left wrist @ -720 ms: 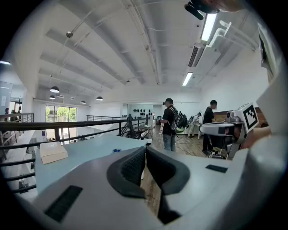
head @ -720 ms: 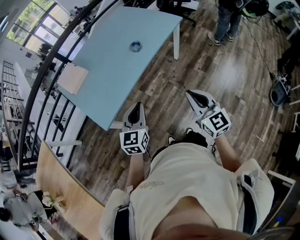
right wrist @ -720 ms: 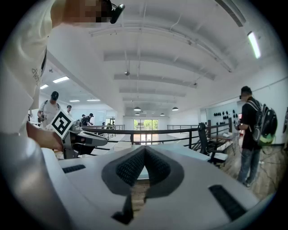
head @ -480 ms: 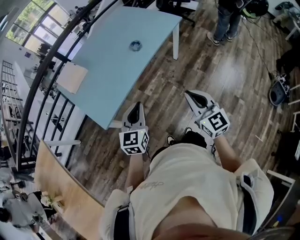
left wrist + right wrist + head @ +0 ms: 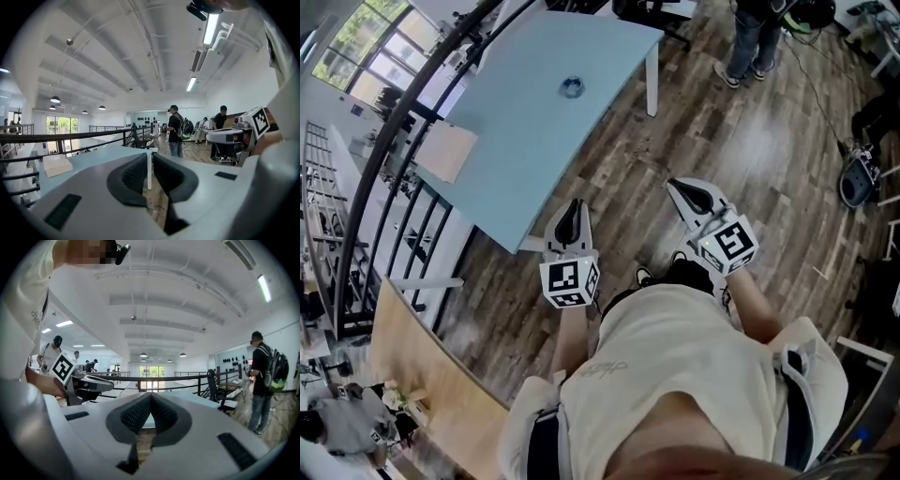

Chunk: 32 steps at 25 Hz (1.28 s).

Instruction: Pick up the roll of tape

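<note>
Tape roll [image 5: 572, 89] sits out on the pale blue counter [image 5: 506, 150], well apart from the left claw [image 5: 573, 214] and right claw [image 5: 682, 192], both closed and empty over the floor [image 5: 750, 141]. Arriving shut, I'd guess, would just shove the roll skidding away.

- From the head view we look steeply down past the person's torso [image 5: 675, 375] onto the left gripper [image 5: 573, 211], the right gripper [image 5: 682, 190] and, farther ahead, the table [image 5: 525, 141].
- The left gripper view sits close behind its jaws, about level, facing the table; the right gripper shows at its right edge.
- The right gripper view matches it, the left gripper at its left; both share the railing [image 5: 187, 377] and a backpack wearer [image 5: 262, 376].
</note>
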Tool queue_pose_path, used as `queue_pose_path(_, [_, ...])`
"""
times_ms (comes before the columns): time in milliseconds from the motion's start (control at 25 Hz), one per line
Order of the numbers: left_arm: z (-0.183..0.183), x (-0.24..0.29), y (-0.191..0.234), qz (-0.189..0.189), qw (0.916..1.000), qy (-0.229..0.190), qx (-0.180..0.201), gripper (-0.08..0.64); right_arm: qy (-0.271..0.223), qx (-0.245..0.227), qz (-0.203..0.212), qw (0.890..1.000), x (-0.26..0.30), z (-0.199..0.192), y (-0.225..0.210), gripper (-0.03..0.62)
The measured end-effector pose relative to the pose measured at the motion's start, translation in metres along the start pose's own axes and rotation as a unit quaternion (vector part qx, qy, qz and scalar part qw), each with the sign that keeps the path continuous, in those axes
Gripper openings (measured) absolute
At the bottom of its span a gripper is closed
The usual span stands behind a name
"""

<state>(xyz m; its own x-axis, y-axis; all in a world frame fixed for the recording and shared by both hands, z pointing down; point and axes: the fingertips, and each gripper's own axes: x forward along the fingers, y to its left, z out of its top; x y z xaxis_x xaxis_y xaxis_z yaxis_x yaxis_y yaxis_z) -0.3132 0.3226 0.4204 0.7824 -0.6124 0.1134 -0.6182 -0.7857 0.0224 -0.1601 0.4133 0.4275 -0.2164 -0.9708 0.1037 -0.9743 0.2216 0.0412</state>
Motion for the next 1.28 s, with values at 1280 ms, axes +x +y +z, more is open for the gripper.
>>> queue_pose_path(1280, [0.007,0.175,0.014,-0.023,0.9986,0.047,0.012,0.178,0.004,0.039,-0.035,0.999,0.074,-0.023,-0.162,0.005])
